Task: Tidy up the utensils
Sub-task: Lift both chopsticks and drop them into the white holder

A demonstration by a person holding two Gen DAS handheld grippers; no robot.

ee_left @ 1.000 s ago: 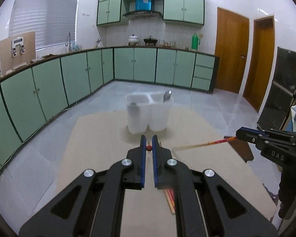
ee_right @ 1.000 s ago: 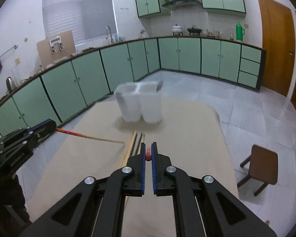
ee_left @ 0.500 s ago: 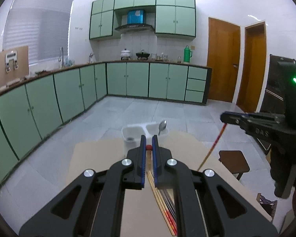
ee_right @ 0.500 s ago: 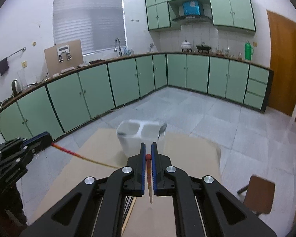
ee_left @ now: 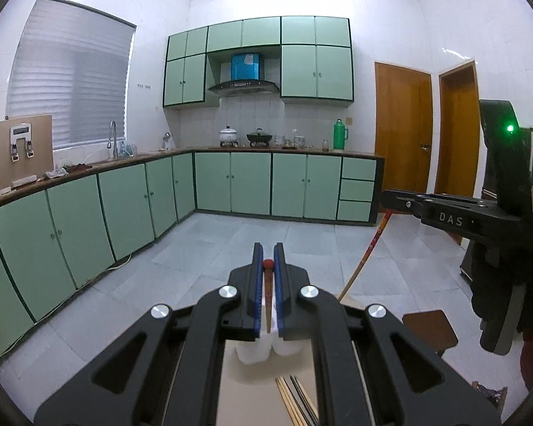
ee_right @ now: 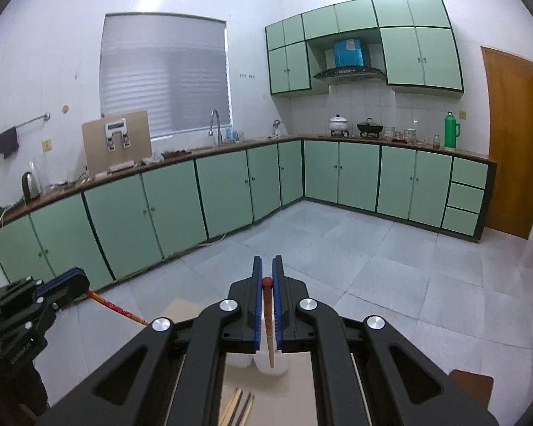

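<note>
My left gripper (ee_left: 268,248) is shut on a red-tipped chopstick (ee_left: 268,298), whose shaft hangs down between the fingers. Below it stands the white two-compartment utensil holder (ee_left: 252,353), mostly hidden by the gripper. My right gripper (ee_right: 267,261) is likewise shut on a second red-tipped chopstick (ee_right: 269,333), which points down over the utensil holder (ee_right: 279,367). Each gripper shows in the other's view: the right gripper (ee_left: 387,200) with its chopstick (ee_left: 366,254) slanting down, and the left gripper (ee_right: 78,278) with its chopstick (ee_right: 115,307). Several loose chopsticks (ee_left: 296,401) lie on the beige table (ee_left: 252,394).
A brown stool (ee_left: 430,326) stands on the tiled floor right of the table. Green cabinets (ee_right: 231,191) line the far walls, with wooden doors (ee_left: 403,131) at the right. More loose chopsticks (ee_right: 238,406) lie near the table's front.
Both grippers have risen with their chopsticks. The holder, once ahead on the table, now sits low under the jaws. The chopsticks swung from nearly level to hanging steeply.
</note>
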